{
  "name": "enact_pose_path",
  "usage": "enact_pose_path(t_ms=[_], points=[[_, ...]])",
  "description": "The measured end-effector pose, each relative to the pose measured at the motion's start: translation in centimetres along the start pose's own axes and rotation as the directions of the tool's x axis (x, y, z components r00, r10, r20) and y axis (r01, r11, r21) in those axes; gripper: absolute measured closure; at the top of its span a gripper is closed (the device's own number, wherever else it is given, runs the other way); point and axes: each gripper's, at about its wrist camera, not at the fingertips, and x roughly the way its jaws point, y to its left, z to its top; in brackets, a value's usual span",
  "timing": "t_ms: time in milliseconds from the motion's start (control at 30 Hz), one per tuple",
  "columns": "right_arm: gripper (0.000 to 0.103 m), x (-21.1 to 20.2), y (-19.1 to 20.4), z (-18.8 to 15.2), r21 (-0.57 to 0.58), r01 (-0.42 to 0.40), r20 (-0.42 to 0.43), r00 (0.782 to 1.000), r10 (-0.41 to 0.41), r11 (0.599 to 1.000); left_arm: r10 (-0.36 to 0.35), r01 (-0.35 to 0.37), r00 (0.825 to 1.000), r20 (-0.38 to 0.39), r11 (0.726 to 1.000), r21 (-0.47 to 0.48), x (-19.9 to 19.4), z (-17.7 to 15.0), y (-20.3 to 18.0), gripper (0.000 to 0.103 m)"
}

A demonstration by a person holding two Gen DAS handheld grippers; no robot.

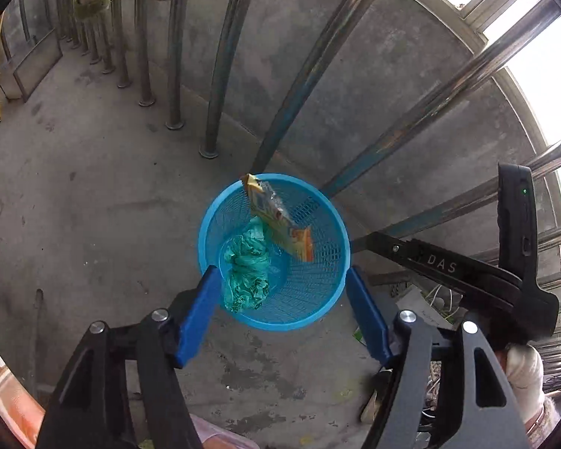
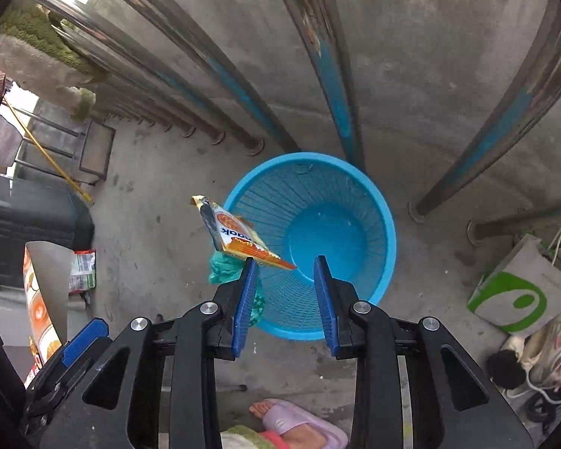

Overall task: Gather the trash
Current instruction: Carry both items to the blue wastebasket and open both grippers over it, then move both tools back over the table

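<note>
A blue mesh waste basket [image 1: 318, 299] stands on the concrete floor by a railing; it also shows in the right wrist view [image 2: 377, 202]. A crumpled green plastic bag [image 1: 247, 269] and an orange-yellow snack wrapper [image 1: 276, 220] hang in the air over its mouth, held by nothing. In the right wrist view the wrapper [image 2: 235, 235] and bag [image 2: 222, 271] are at the basket's left rim, beside my left fingertip. My left gripper [image 1: 284, 280] is open above the basket. My right gripper [image 2: 286, 265] is open and empty over the basket.
Steel railing posts [image 1: 175, 75] and a concrete wall stand behind the basket. A grey and green paper bag [image 2: 520, 292], shoes and cords lie at the right. A dark bin [image 2: 30, 220] and cartons [image 2: 41, 307] stand at the left. A foot in a pink slipper [image 2: 299, 426] is below.
</note>
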Motion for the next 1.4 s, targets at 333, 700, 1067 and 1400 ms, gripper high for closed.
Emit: enact_pose_path(t_ms=[333,700,1067,1400], points=[[0.066,-4.1,1.0,-0.7,-0.101,-0.019,0.091,0.995,0.029,0.995,-0.048,0.052,0.982,0.182,0.999,-0.015,-6.9,-1.0,1.8,0.031],[0.007,-18.7,14.7,-8.0,-0.616,0.038,0.454,0.834,0.315,0.786,-0.033,0.024,0.884,0.466,0.999,0.024,-26.9,-10.3,3.6,0.023],[0.007,-20.9,29.8,-20.8,-0.865,-0.320,0.009,0.760,0.650,0.386,0.406,-0.213,0.649,0.643,0.909,-0.358,-42.4,-29.7,14.4,0.020],[0.029,-11.2,39.4,-34.3,-0.775,-0.576,-0.443,0.789,0.427,0.260,0.639,-0.169,0.620,0.454,0.675,-0.719,-43.3,-44.1,25.5,0.033]])
